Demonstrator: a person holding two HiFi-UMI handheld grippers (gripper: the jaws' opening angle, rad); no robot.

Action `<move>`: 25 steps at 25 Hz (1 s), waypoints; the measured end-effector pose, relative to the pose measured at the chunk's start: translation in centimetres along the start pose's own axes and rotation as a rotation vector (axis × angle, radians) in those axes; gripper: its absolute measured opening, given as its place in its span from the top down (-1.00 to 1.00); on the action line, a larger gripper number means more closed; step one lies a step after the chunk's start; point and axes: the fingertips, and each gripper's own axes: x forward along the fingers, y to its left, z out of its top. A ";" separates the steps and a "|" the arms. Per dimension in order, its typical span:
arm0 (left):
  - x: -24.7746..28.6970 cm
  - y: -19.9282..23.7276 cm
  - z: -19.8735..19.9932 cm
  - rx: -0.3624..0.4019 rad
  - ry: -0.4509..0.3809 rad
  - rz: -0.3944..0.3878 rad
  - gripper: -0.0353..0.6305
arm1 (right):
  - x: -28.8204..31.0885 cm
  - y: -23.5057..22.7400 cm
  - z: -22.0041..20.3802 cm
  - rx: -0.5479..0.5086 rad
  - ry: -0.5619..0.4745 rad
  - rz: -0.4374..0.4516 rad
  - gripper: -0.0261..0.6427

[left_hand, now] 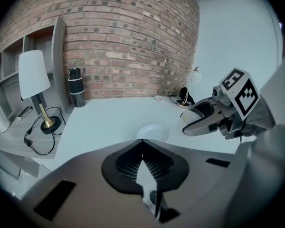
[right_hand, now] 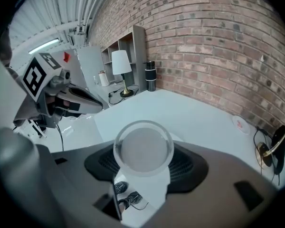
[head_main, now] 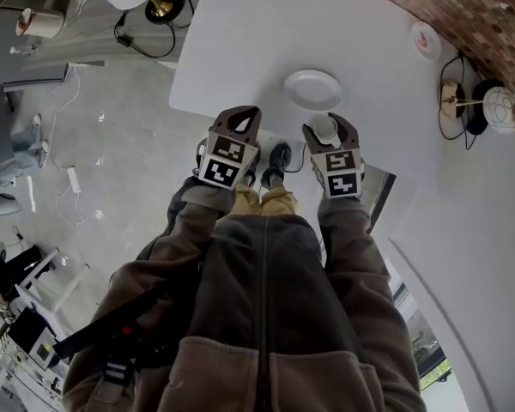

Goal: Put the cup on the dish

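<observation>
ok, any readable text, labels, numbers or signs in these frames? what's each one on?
No readable words or numbers anywhere.
Cube on left claw and cube on right claw: black-and-white square patterns, no letters.
Small disc: reddish print, too small to read.
Black flask: no legible label.
Cup, dish: blank.

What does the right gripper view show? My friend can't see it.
A clear plastic cup, showing as a round ring, is gripped in the right tongs. Beyond it lie a white table and a red brick wall, and the left tongs hover at the left.
</observation>
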 end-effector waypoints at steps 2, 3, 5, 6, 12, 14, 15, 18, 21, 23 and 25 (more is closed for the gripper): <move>0.6 0.1 -0.6 -0.013 0.011 0.002 0.88 | 1.2 -1.0 -0.4 0.001 0.013 -0.007 0.14; 0.9 0.1 -0.9 -0.019 0.017 0.002 0.88 | 1.8 -1.4 -0.5 0.001 0.015 -0.010 0.14; 1.4 0.2 -1.5 -0.030 0.031 0.001 0.88 | 2.9 -2.2 -0.6 -0.001 0.015 -0.014 0.14; 1.6 0.3 -1.9 -0.035 0.037 0.002 0.88 | 3.5 -2.6 -0.6 -0.003 0.014 -0.015 0.14; 3.0 1.0 -3.4 -0.075 0.068 0.021 0.88 | 7.2 -4.2 -1.2 -0.017 0.025 -0.008 0.14; 3.4 1.2 -3.8 -0.084 0.075 0.023 0.88 | 8.3 -4.5 -1.3 -0.017 0.028 -0.007 0.13; 3.6 1.3 -4.0 -0.086 0.079 0.023 0.88 | 8.8 -4.6 -1.4 -0.014 0.029 -0.007 0.13; 4.1 1.6 -4.4 -0.088 0.092 0.022 0.88 | 10.2 -5.0 -1.6 -0.005 0.034 -0.009 0.13; 4.4 1.9 -4.7 -0.093 0.099 0.023 0.88 | 11.1 -5.4 -1.7 0.003 0.034 -0.013 0.13; 4.5 2.1 -4.9 -0.098 0.102 0.024 0.88 | 11.6 -5.6 -1.8 0.009 0.030 -0.015 0.13; 4.5 2.2 -5.2 -0.102 0.107 0.024 0.88 | 11.9 -5.6 -1.8 0.015 0.027 -0.015 0.13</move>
